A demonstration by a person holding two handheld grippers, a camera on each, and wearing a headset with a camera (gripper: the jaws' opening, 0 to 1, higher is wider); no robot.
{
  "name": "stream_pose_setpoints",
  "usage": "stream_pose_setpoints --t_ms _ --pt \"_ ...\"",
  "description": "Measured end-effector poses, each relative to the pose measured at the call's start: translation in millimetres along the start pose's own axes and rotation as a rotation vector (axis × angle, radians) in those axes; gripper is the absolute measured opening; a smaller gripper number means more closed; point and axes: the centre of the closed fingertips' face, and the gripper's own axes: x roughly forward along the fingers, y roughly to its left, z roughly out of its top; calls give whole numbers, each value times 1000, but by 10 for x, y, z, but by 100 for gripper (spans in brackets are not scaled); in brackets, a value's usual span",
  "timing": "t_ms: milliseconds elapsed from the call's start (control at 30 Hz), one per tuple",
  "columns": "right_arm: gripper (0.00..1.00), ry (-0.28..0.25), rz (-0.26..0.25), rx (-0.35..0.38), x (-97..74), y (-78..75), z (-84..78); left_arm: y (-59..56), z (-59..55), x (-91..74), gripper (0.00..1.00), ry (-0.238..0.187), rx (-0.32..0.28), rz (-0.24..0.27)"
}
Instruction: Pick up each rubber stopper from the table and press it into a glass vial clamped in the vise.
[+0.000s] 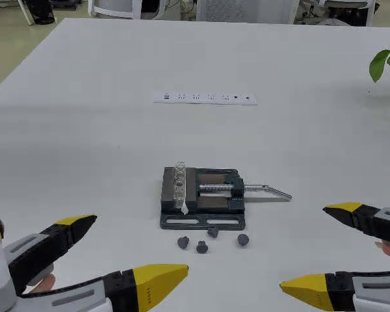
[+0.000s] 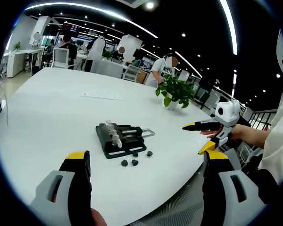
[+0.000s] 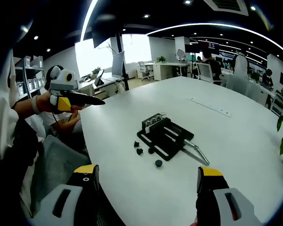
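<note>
- Right now the left gripper (image 1: 136, 245) and the right gripper (image 1: 304, 247) hover over the near edge of the white table (image 1: 84, 130), well short of the work. Both pairs of yellow-tipped jaws are spread wide, with nothing between them.
- Four dark rubber stoppers (image 1: 202, 246) lie loose on the table just in front of the vise (image 1: 211, 198), near one another but not touching.
- A row of clear glass vials (image 1: 180, 185) stands upright, clamped at the left end of the vise. We cannot tell whether any is already plugged.
- We judge the step in hand to be the reach for a first stopper. The stopper lying off to the right looks easiest to take without nudging its neighbours.
- We would straddle that stopper squarely, close on its wider top, and press straight down into a vial mouth, gently, since glass may crack.
- From the head view we see a white power strip (image 1: 205, 98) beyond the vise.
- Our left gripper view adds a potted plant (image 2: 175, 92) and people in the office behind.
- Our right gripper view shows the vise handle (image 3: 198, 157) pointing towards that side.
</note>
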Motion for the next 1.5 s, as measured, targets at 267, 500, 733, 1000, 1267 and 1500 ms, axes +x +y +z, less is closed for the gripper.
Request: stream_pose_setpoints --t_ms 267,500,733,1000,1267,1500 --pt "85 15 2 -7 15 -58 -21 122 -25 -7 99 20 9 21" --pt "83 34 11 -20 50 -90 -48 300 -55 -61 99 32 1 49" --pt "81 73 37 -46 116 -105 -34 422 -89 -66 99 61 16 57" --pt "71 154 79 -123 243 -137 -32 531 -99 4 99 72 34 46" --pt "58 268 140 -212 444 -162 -128 562 -80 62 99 50 64 36" --pt "49 362 200 -329 651 -235 -217 609 -109 87 99 66 138 47"
